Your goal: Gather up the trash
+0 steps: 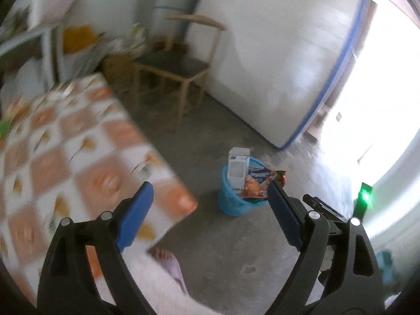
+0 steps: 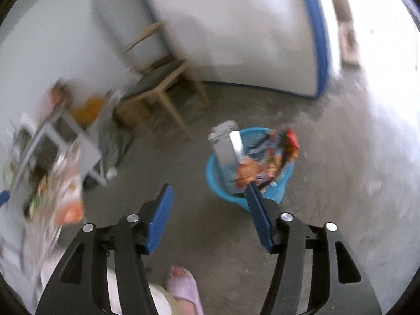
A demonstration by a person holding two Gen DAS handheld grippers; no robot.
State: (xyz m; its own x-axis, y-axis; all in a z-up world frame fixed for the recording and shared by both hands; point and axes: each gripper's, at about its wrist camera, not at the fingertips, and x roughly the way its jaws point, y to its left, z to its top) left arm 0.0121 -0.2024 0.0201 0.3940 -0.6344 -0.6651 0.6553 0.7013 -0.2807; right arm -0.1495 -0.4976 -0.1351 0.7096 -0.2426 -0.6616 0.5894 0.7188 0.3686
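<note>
A small blue bin [image 1: 232, 202] [image 2: 221, 181] stands on the concrete floor. A white and grey carton [image 1: 238, 166] [image 2: 226, 141] sticks upright out of it, and a crumpled orange and blue snack bag [image 1: 258, 183] [image 2: 265, 157] leans beside the carton. My left gripper [image 1: 210, 186] hangs high above the floor, open and empty, with the bin just behind its right fingertip. My right gripper [image 2: 210, 187] is also open and holds nothing; the bin lies ahead of its right finger.
A table with an orange and white checked cloth [image 1: 78, 157] fills the left. A wooden chair [image 1: 173, 71] [image 2: 157, 78] stands by the white wall. A grey shelf unit [image 2: 52, 141] with clutter is at left. The person's slippered foot [image 2: 183, 286] is below.
</note>
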